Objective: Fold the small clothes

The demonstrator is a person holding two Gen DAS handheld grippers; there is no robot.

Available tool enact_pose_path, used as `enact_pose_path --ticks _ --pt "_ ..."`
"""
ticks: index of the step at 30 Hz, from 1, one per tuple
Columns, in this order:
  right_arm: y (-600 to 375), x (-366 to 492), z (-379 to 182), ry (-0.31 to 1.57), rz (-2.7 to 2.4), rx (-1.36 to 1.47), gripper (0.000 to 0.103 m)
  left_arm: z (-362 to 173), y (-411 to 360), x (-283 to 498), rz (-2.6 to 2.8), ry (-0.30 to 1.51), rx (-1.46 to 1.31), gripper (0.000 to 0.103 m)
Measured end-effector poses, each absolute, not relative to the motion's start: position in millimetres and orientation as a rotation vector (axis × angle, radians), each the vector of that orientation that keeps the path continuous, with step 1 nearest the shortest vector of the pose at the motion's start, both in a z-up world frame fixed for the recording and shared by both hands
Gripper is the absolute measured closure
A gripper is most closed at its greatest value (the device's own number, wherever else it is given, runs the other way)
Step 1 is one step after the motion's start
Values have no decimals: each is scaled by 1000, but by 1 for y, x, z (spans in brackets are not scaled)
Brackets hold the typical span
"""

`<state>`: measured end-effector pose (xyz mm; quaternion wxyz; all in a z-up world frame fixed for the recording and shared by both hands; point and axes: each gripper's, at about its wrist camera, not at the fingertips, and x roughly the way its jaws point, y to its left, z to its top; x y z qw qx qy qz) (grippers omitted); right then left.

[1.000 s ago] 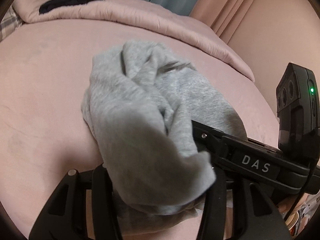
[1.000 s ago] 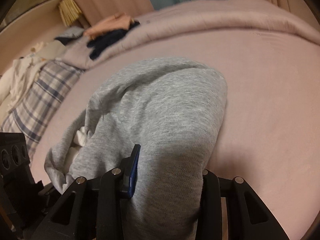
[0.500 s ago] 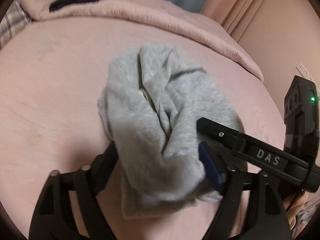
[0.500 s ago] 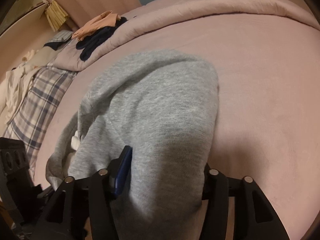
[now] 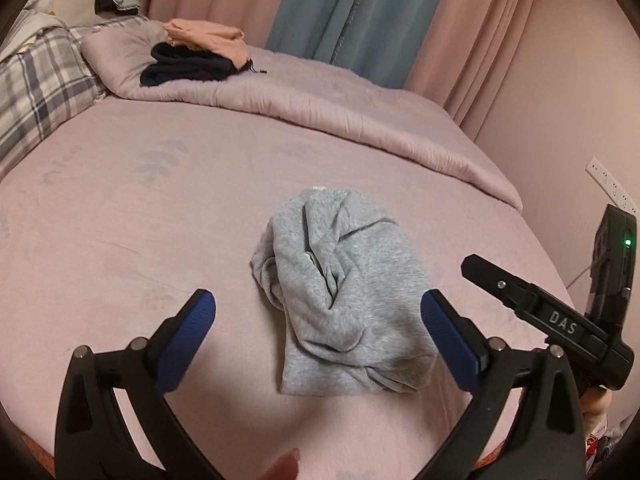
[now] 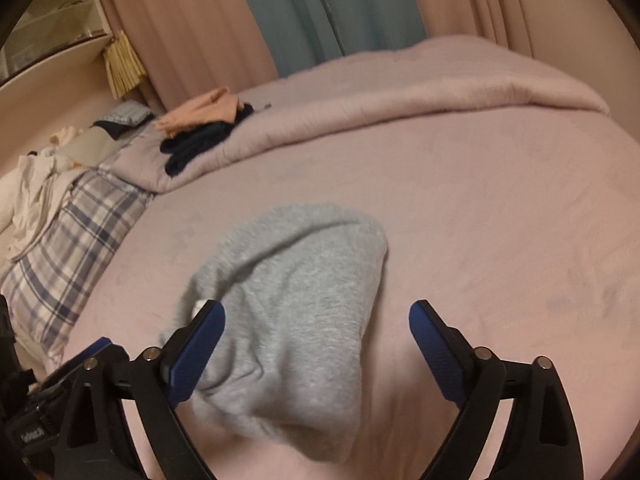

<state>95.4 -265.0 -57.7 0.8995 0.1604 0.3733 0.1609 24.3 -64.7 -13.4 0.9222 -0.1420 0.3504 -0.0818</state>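
- The grey garment [image 5: 344, 300] lies bunched and creased on the pink bed sheet [image 5: 160, 216], in the middle of the bed.
- The left gripper [image 5: 320, 312] hangs above the garment's near part with its jaws opening wide; its blue pads [image 5: 188, 340] stand clear of the cloth on both sides, gripping nothing.
- The right gripper [image 6: 316, 332] is likewise opening. The garment [image 6: 296, 320] shows between its pads [image 6: 436, 352], and the left pad overlaps the cloth's edge in this view; whether it touches cannot be told.
- In the left wrist view the right gripper's black body [image 5: 560, 320] sits just right of the garment, with a green light lit on it.
- A fingertip [image 5: 284, 466] shows at the bottom edge of the left wrist view.
- Farther off, a pink duvet [image 5: 320, 108] is rolled back across the bed.
- On the duvet's left end rest a dark navy garment [image 5: 188, 68] and a peach garment [image 5: 208, 38] on top of it.
- A plaid pillow [image 5: 36, 92] lies at the far left.
- Pink and blue curtains [image 5: 360, 12] hang behind the bed.
- Nothing lies between the grippers and the grey garment.
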Motion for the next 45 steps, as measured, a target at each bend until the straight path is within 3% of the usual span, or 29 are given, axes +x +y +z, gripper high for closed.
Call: enact_pose_path --ticks 26,45 --pt "-246 65 -38 693 284 189 9 -16 -71 -15 -95 741 -223 0" --pt "-252 61 -35 683 269 232 9 -19 -76 -19 -120 749 -221 0"
